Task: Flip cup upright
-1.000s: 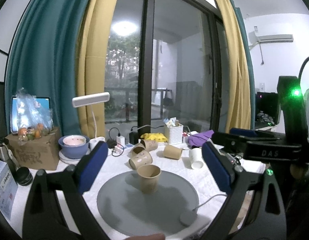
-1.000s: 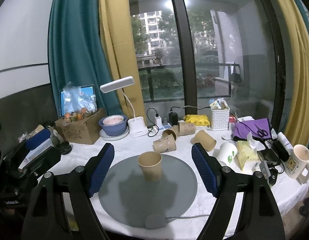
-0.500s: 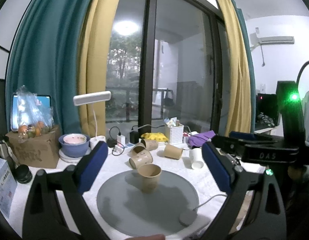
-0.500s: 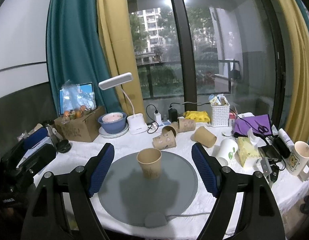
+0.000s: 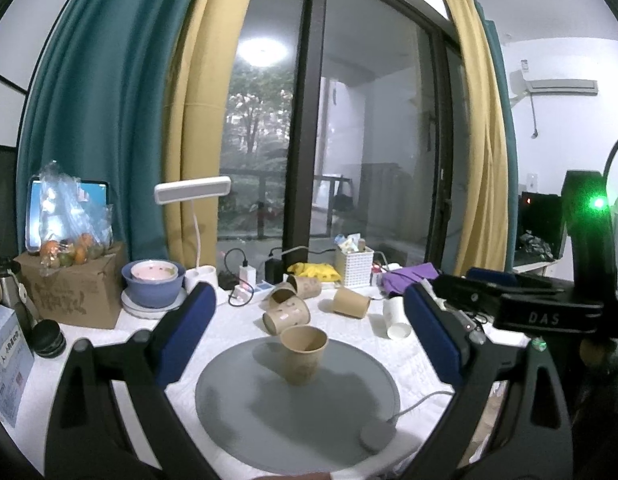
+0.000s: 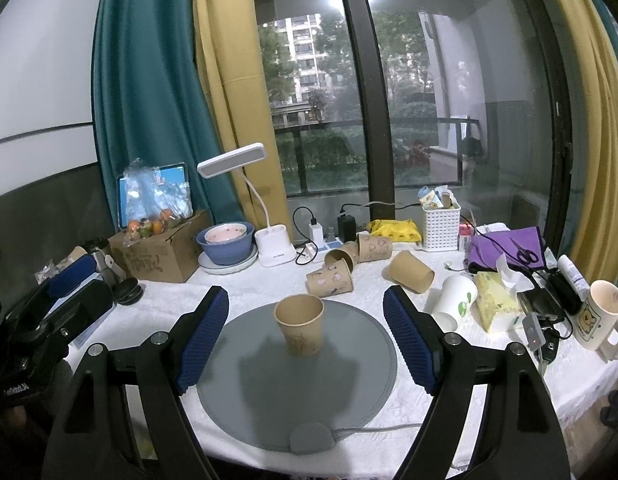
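Paper cup [image 6: 299, 330]: upright, mouth up, centred on round grey mat [image 6: 245, 392]; task apparently done.
Left gripper [image 5: 309, 334]: spread wide, empty, clear of cup.
Right gripper [image 6: 307, 338]: spread wide, empty, flanking cup without touching.

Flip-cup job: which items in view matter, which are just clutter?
Job:
brown paper cup, upright on the grey round mat
left gripper, right gripper, both open

Clutter:
tipped paper cups
desk lamp
blue bowl
bear mug
tissue box
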### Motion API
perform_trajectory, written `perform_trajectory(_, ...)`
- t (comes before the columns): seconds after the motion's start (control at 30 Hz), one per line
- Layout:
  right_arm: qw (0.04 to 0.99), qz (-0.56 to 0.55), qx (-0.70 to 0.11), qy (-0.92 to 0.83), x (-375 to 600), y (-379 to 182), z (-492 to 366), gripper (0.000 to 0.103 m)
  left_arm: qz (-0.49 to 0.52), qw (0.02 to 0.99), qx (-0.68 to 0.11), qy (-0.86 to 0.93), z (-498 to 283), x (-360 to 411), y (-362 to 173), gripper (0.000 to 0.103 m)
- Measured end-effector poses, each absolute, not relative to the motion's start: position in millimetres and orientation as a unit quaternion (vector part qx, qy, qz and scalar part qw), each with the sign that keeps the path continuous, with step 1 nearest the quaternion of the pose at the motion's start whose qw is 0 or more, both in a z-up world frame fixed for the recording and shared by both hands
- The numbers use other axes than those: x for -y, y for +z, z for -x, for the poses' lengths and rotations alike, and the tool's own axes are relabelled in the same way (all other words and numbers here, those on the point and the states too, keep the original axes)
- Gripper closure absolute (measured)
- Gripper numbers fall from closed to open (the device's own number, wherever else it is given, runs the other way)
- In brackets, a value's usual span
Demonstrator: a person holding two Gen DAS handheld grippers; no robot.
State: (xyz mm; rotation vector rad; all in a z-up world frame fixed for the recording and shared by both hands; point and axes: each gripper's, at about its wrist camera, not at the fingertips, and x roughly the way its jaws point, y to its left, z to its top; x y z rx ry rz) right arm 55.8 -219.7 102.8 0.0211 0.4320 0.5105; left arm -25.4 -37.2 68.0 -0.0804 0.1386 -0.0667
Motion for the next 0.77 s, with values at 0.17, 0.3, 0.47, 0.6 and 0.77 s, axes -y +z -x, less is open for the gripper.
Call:
perform_trajectory(0.17, 0.945, -0.009, -0.212, 0.251, 220.3, 103.4, -55.9, 0.021, 0.041, 0.996, -0.069, -0.033, 25.6, 37.6, 68.1, 0.007)
perform_trajectory(0.3, 0.945, -0.009, -0.212, 0.251, 219.9, 103.5, -56.2, 0.021, 0.041, 0.996, -0.069, -0.033, 25.4, 37.8, 67.8, 0.007)
perform_trajectory(0.47, 0.944, -0.009, -0.212, 0.251, 219.8, 103.8, -56.4, 0.021, 0.042, 0.996, -0.069, -0.033, 26.1, 38.1, 67.2, 0.007)
perform_trajectory(0.6, 0.944, -0.009, -0.213, 0.250, 219.1, 103.2, -56.5, 0.021, 0.044, 0.996, -0.069, -0.036, 26.0, 38.4, 66.8, 0.007)
perform_trajectory(0.77, 0.944, -0.004, -0.217, 0.250, 217.9, 100.7, -56.3, 0.021, 0.059, 0.994, -0.066, -0.064, 25.3, 40.7, 62.9, 0.007)
